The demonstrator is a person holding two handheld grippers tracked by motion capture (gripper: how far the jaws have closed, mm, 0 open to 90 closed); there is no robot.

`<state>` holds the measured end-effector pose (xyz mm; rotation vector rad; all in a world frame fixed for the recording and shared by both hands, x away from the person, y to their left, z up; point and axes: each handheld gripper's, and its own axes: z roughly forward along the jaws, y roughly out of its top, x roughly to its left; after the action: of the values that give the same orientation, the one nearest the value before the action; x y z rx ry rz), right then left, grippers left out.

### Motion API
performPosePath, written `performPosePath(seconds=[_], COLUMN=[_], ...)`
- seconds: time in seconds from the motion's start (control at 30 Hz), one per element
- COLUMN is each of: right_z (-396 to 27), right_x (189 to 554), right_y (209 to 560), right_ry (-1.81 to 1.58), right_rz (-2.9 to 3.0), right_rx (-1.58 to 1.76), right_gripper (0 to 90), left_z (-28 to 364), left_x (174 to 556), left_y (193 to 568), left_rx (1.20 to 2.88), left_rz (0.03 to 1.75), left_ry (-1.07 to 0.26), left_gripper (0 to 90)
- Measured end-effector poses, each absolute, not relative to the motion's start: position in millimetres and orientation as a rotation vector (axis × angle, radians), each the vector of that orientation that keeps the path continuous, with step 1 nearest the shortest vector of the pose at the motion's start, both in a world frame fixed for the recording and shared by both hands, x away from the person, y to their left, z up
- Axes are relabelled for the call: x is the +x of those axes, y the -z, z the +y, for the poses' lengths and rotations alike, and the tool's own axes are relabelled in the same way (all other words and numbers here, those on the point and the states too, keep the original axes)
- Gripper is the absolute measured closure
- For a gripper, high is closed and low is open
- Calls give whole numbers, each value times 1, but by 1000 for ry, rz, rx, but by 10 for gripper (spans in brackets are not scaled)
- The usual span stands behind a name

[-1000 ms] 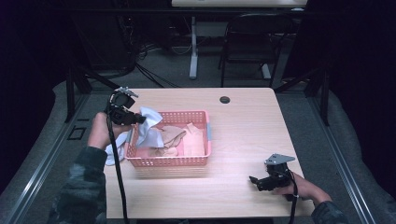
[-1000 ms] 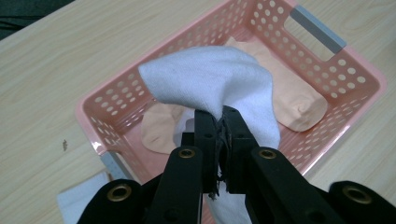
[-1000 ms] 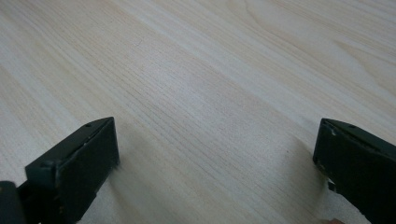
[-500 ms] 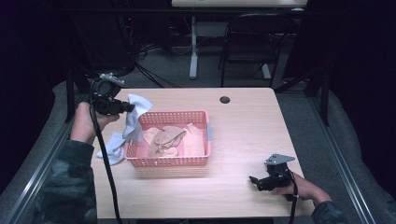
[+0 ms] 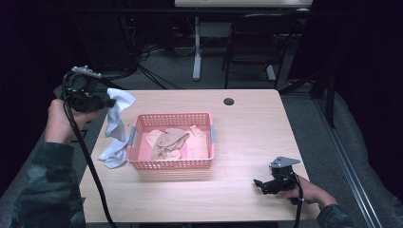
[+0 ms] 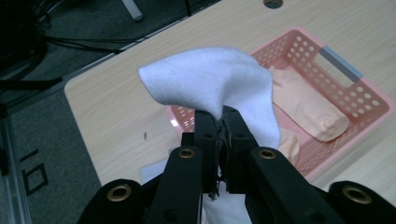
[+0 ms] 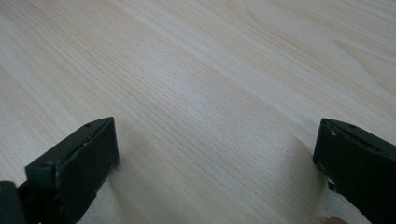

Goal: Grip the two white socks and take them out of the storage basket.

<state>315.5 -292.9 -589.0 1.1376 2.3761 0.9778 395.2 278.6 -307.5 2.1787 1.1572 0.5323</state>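
My left gripper [image 5: 110, 102] is held up over the table's far left corner, shut on a white sock [image 5: 118, 114] that hangs from it toward the tabletop. In the left gripper view the jaws [image 6: 219, 126] pinch the white sock [image 6: 205, 79], which folds over their tips. A pink mesh basket [image 5: 171, 164] sits left of centre with beige socks [image 5: 166, 140] inside; the basket [image 6: 355, 100] and a beige sock [image 6: 303, 105] lie beyond the jaws. My right gripper [image 5: 259, 183] rests low at the front right, open [image 7: 215, 154] over bare wood.
More white fabric [image 5: 111, 156] lies on the table just left of the basket. A round black cable hole [image 5: 228, 101] marks the far edge. Behind the table stand a chair [image 5: 252, 52] and a desk leg [image 5: 196, 47], with cables on the floor.
My left gripper has risen and moved left, from the basket's left side out past the table's left edge, carrying the white sock. The right gripper has stayed put.
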Motion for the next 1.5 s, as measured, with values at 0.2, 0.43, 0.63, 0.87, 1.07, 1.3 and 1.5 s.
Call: performPosePath(seconds=[0.2, 0.43, 0.63, 0.87, 1.07, 1.3, 1.5], right_z=[-293, -293, -293, -293, -293, -293, -293], right_x=[315, 315, 315, 315, 315, 315, 316], right_y=[589, 589, 589, 589, 589, 589, 589], right_ry=[-981, -979, -980, -980, -980, -980, -980], right_rz=[2375, 2374, 2374, 2374, 2374, 2374, 2374], right_rx=[1139, 1139, 1140, 1139, 1139, 1139, 1139], right_gripper=[0, 0, 0, 0, 0, 0, 0], left_z=[303, 320, 329, 332, 337, 340, 341], left_x=[389, 390, 396, 405, 412, 417, 415], left_y=[314, 344, 380, 427, 470, 505, 513], left_rx=[2180, 2212, 2190, 2194, 2177, 2156, 2139], left_rz=[1258, 1375, 1447, 1526, 1605, 1679, 1697], left_ry=[-568, -602, -527, -463, -371, -318, -335], left_gripper=[862, 861, 861, 859, 858, 830, 703])
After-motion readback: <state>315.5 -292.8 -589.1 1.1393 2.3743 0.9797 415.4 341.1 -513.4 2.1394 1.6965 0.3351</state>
